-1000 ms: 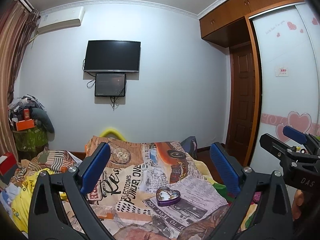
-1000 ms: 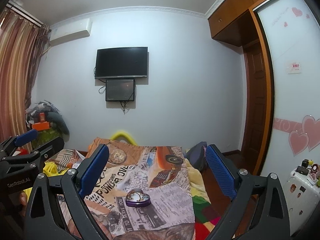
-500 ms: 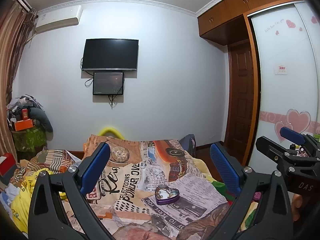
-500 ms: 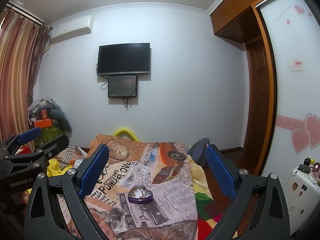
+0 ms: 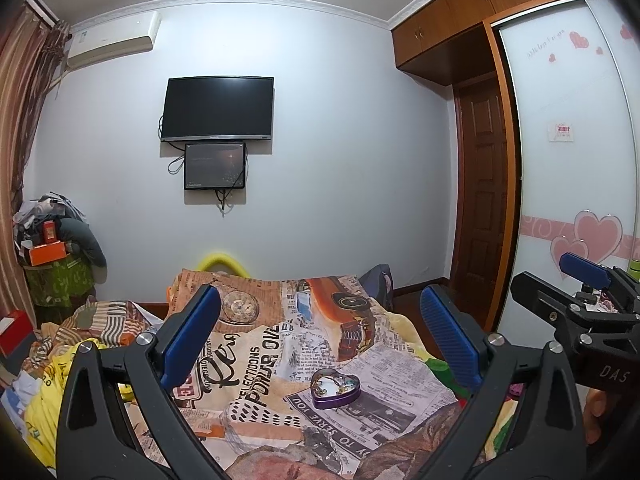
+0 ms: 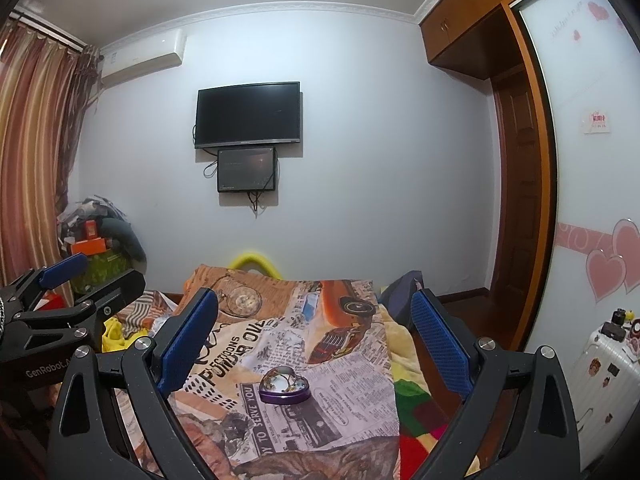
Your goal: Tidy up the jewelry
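We're hovering both grippers, left and right, jaws wide, lining up on the heart-shaped tin lower center on the bed.

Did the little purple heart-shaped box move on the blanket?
No. The purple heart-shaped tin still sits on the same newspaper-print patch of the blanket, just above the "TO SERVE YOU" words. Only the cameras shifted slightly.

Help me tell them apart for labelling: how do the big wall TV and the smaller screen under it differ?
The TV is wider and mounted higher; the smaller screen hangs directly below it, its top edge at the TV's bottom edge. The TV face is plain black, while the smaller screen shows a faint glow with a bright speck. Cables dangle below the smaller screen and loop at its left side. Both are dark rectangles on the same white wall.
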Tool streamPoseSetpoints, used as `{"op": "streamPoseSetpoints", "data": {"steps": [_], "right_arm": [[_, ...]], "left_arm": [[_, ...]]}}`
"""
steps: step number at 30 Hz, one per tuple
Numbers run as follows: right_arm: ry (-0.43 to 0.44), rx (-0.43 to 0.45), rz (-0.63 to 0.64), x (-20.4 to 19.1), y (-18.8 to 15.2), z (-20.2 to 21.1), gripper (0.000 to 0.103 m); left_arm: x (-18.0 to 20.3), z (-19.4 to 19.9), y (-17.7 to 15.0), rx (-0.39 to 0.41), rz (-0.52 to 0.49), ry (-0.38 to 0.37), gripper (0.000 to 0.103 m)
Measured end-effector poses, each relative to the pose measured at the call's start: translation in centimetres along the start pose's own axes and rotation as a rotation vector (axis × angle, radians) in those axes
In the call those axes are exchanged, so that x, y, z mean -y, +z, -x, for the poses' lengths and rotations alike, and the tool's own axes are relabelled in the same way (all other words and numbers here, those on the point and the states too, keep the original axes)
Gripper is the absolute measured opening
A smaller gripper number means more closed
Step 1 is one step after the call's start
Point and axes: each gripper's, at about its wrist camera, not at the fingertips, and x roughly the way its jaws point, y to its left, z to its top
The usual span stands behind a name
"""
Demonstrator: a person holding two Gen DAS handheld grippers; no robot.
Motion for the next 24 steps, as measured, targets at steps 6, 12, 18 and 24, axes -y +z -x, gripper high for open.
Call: {"op": "streamPoseSetpoints", "data": {"steps": [6,12,18,24], "right_arm": [[-0.003,-0.004,-0.003,0.09,0.08,-0.13,0.096],[-0.005,-0.004,-0.003,0.04,0.16,-0.19,0.096],[-0.012,-0.007,-0.007,0.09,0.06,-0.31,0.096],[-0.017,-0.014,-0.010,0.02,-0.12,-0.54,0.096]], "left_arm": [[0.04,-0.10,0.01,-0.007,0.002,-0.006,0.101],[0.09,-0.18,-0.03,-0.010,-0.003,-0.015,0.101],[0.00,-0.46,-0.12,-0.023,0.003,-0.036,0.101],[-0.09,-1.01,-0.42,-0.035,0.006,-0.032,0.101]]}}
